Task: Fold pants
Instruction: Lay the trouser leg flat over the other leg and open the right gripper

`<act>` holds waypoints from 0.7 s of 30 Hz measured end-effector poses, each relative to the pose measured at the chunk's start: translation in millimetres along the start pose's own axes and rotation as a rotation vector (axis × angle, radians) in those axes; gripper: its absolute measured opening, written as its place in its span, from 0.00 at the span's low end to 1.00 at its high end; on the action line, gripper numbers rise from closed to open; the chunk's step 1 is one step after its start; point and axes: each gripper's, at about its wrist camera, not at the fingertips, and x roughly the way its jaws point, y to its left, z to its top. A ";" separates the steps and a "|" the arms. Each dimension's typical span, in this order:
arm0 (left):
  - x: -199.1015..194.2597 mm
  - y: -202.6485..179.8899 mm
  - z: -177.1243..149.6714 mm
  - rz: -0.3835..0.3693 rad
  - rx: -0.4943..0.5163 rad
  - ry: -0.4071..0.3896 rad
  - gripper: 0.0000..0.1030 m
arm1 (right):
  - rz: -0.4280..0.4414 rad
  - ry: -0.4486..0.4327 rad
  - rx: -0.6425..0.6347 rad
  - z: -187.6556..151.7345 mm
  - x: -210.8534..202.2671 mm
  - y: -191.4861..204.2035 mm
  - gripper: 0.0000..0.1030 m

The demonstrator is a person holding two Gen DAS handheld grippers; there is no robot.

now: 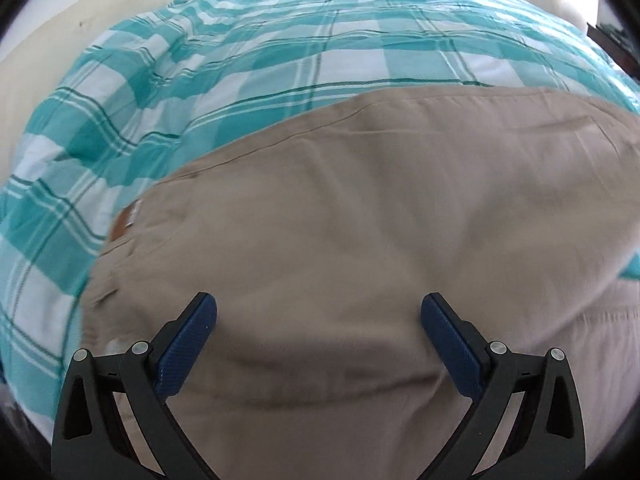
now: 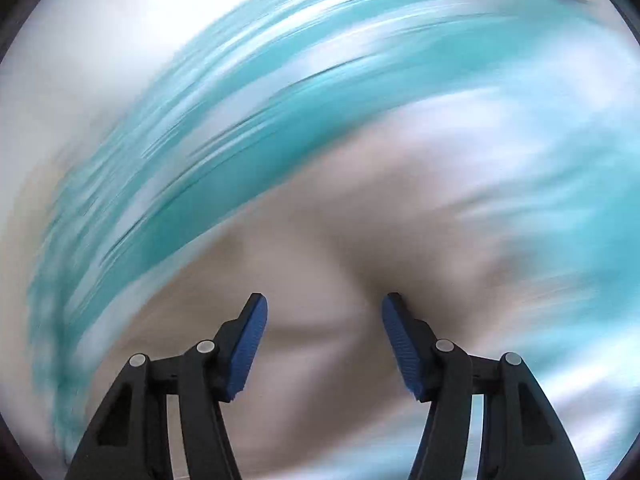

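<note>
The beige pants (image 1: 360, 220) lie spread on the bed, over a teal and white checked blanket (image 1: 240, 64); a brown label (image 1: 124, 224) shows near their left edge. The left gripper (image 1: 319, 308) hangs above them, its fingers wide apart and holding nothing. The right gripper (image 2: 324, 304), in a badly blurred view, is also spread and empty over the pants (image 2: 320, 264).

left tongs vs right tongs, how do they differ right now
The left tongs are spread wide; the right tongs stand open too, but with a narrower gap. The left wrist view is fairly sharp, showing the beige pants flat on the teal plaid bedding; the right wrist view is heavily smeared by motion. Both have blue pads, hold nothing, and point at the pants.
</note>
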 end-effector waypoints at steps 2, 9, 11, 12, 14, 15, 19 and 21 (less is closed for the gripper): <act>-18.9 -2.0 -9.3 -0.014 0.014 -0.008 0.99 | -0.170 -0.087 0.081 8.6 -43.4 -58.3 0.67; -83.4 -78.7 -71.1 -0.205 0.164 -0.013 0.99 | 0.052 0.007 -0.134 -96.8 -139.0 -72.6 0.72; -92.0 -107.3 -92.7 -0.235 0.232 0.002 0.99 | 0.209 0.096 -0.175 -163.4 -153.1 -59.1 0.74; -94.1 -118.5 -102.5 -0.236 0.259 0.015 0.99 | 0.251 0.128 -0.186 -189.1 -155.6 -54.2 0.74; -98.9 -126.1 -117.4 -0.210 0.289 -0.001 0.99 | 0.294 0.199 -0.199 -245.2 -154.6 -48.8 0.74; -101.8 -123.1 -121.3 -0.199 0.299 -0.018 0.99 | 0.276 0.224 -0.199 -268.8 -151.7 -55.1 0.74; -93.1 -71.8 -124.4 -0.095 0.230 0.019 1.00 | 0.235 0.136 -0.079 -287.9 -169.6 -107.3 0.70; -77.7 -28.2 -127.9 -0.050 0.123 0.069 1.00 | 0.234 0.097 -0.006 -285.6 -177.6 -135.2 0.70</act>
